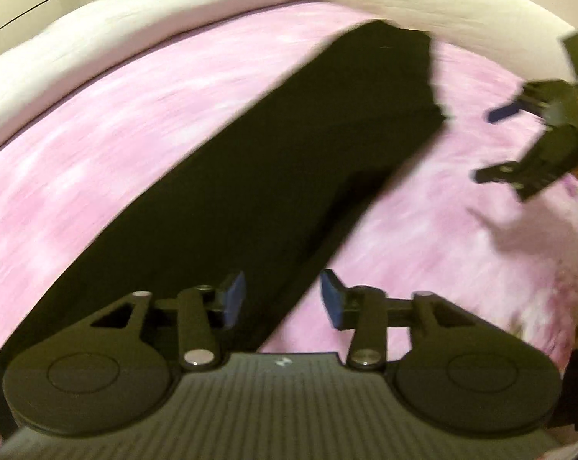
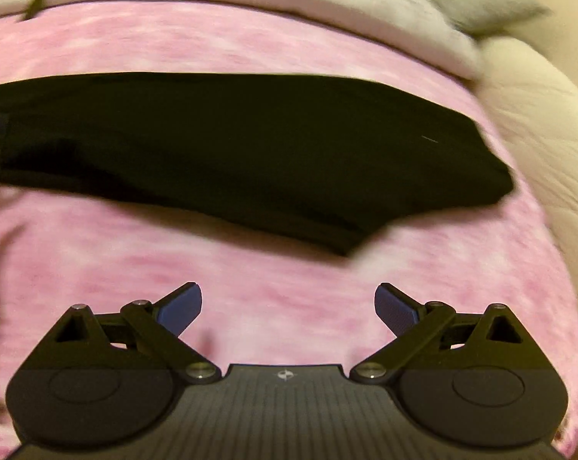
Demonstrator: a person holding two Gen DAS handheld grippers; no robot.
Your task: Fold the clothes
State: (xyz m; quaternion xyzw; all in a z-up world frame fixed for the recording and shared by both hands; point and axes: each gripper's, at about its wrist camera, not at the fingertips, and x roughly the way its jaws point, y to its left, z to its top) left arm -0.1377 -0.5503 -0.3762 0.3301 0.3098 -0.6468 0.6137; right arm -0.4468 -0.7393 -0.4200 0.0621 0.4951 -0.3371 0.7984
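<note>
A long black garment (image 1: 273,161) lies flat on a pink mottled bedspread (image 1: 116,161), running diagonally from near my left gripper (image 1: 283,297) toward the far right. The left gripper hovers open over the garment's near end, blue pads apart, nothing between them. My right gripper (image 1: 484,147) shows at the right edge, open, above the bedspread beside the garment's far end. In the right wrist view the black garment (image 2: 250,153) stretches across the middle, and the right gripper (image 2: 288,304) stands wide open over bare pink bedspread (image 2: 289,268), short of the cloth.
A cream duvet (image 2: 538,134) borders the bedspread at the far side and right. A grey pillow (image 2: 484,4) lies at the far right corner. Both views are blurred by motion.
</note>
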